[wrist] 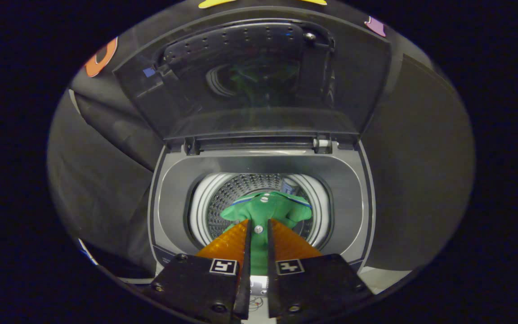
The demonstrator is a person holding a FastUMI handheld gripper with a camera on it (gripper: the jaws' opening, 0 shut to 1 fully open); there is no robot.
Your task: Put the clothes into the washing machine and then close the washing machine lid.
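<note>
You are holding the green garment (265,209) clamped in the hand-held gripper (259,231) over the drum (223,198) just ahead — next, lower and release.

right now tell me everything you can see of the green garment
The green garment looks like soft knit cloth with a thin blue trim line along its upper edges and two small metal snaps down its middle. It is bunched, pinched between the two fingers of the tool, and hangs over the open drum of the washer, whose lid stands raised behind. Whether it touches the drum cannot be told.
</note>
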